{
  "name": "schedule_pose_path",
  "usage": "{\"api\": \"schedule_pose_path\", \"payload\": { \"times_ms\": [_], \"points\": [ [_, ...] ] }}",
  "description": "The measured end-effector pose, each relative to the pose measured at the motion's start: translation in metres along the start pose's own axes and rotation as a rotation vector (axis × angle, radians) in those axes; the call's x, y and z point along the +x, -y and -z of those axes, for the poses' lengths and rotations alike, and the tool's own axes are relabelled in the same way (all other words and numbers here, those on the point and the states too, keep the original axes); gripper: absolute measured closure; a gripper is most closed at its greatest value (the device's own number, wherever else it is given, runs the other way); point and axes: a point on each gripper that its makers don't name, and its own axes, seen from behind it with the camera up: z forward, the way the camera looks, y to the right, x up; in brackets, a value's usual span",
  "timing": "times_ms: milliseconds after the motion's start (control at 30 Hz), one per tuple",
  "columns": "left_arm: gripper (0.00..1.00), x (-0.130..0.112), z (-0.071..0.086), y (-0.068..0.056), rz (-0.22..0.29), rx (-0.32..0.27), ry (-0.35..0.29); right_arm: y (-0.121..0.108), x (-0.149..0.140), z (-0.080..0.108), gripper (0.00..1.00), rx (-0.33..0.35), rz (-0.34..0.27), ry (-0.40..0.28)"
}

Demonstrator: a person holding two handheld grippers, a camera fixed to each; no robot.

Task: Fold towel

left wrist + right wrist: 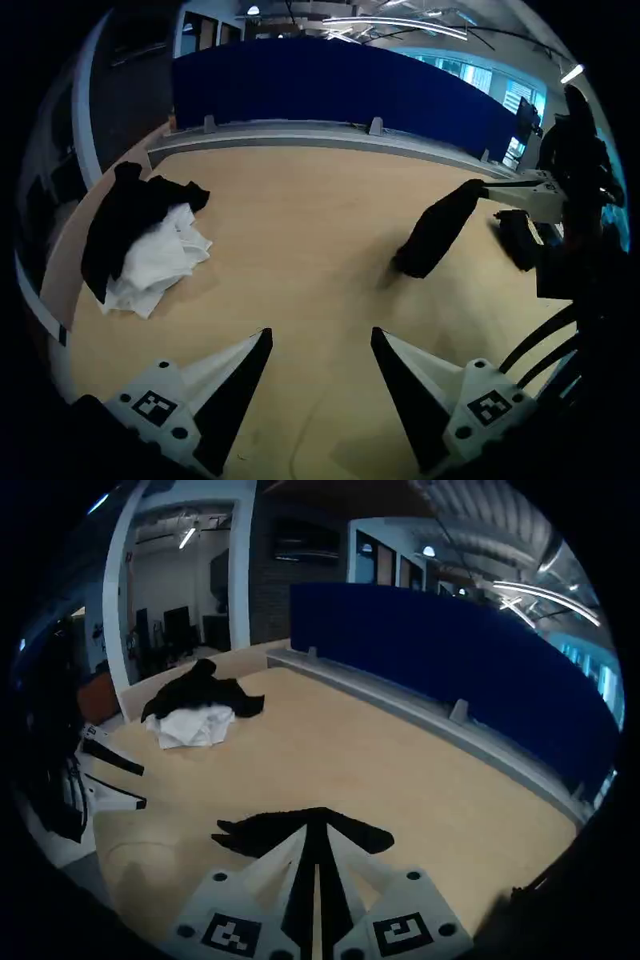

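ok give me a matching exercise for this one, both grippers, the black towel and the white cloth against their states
1 left gripper
2 right gripper
3 black towel
4 white cloth

a partly under a black cloth
b open, holding nothing
c hanging from a gripper's tip
d shut on the towel

Pairs: 1-b, 2-d, 3-c, 4-a

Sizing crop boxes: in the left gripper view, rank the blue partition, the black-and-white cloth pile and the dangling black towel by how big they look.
1. blue partition, though farthest away
2. cloth pile
3. black towel
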Motion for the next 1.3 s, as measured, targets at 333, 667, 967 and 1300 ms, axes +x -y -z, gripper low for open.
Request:
{"api": "schedule_pose_path", "payload": {
  "times_ms": [333, 667, 967, 1300],
  "points": [
    [0.09, 0.007, 0.002, -0.008, -0.015, -0.017, -0.015, -0.024, 0.011, 0.021, 0.98, -0.050, -0.003, -0.020],
    [0.09, 0.008, 0.003, -0.015, -0.025, -0.028, -0.014, -0.076, 0.012, 0.048, 0.98, -0.115, -0.054, -0.035],
    [0.09, 0.006, 0.002, -0.020, -0.025, -0.029, -0.003, -0.159, 0.004, 0.084, 0.98, -0.207, -0.066, -0.010],
    [0.09, 0.005, -0.002, -0.024, -0.021, -0.021, 0.007, -0.252, -0.015, 0.118, 0.98, -0.302, -0.111, 0.025]
  ]
}}
